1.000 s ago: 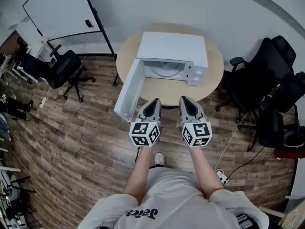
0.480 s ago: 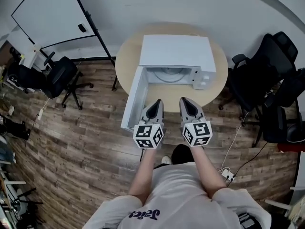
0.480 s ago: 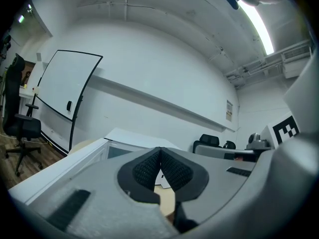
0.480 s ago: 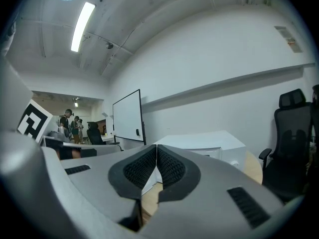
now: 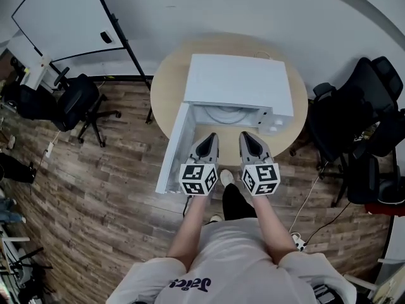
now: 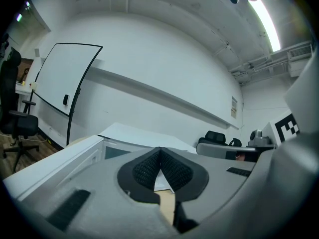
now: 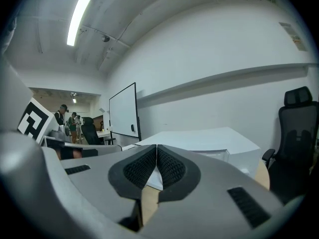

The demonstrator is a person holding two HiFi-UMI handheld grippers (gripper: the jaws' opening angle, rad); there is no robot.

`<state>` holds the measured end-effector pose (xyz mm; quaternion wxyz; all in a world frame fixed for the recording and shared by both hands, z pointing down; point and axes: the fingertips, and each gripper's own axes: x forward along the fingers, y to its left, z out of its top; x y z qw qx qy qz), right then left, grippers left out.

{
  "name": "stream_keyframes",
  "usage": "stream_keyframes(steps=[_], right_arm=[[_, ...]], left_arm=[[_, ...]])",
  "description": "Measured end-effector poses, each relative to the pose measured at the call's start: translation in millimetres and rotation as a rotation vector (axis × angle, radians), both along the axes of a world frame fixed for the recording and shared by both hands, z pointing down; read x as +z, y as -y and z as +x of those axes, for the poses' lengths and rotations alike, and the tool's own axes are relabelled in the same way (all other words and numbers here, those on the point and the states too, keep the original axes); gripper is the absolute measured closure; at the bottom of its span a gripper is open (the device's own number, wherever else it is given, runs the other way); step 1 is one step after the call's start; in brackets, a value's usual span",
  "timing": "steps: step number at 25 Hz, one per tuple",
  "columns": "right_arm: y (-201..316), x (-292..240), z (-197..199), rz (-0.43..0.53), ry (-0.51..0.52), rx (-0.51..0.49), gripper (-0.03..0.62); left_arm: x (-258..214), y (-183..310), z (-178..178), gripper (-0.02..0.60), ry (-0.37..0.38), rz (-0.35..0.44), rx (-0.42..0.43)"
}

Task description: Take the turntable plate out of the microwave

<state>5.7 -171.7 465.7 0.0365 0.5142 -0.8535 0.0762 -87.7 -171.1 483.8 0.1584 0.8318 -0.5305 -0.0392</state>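
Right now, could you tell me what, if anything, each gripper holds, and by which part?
Nothing is held: the left gripper and right gripper are both shut and empty. The pale round turntable plate lies untouched inside the open white microwave.

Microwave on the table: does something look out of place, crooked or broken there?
Nothing stands out. The microwave sits fully on the round table, its door is swung open to the left, and the turntable plate lies inside the cavity.

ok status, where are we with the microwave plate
Left tool and right tool both shut, empty, short of the microwave. Door open, turntable plate inside. Nothing seen in the way.
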Motion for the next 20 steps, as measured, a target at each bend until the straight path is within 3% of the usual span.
stream_keyframes(steps=[11, 14, 20], right_arm=[[74, 44, -7, -0.092, 0.011, -0.020, 0.577], [89, 54, -10, -0.110, 0.007, -0.034, 0.577], [109, 69, -8, -0.142, 0.004, -0.046, 0.577]], left_arm=[[73, 71, -9, 0.566, 0.020, -0.185, -0.035], [98, 86, -12, 0.566, -0.050, -0.266, -0.051], [160, 102, -13, 0.561, -0.293, -0.478, -0.092]])
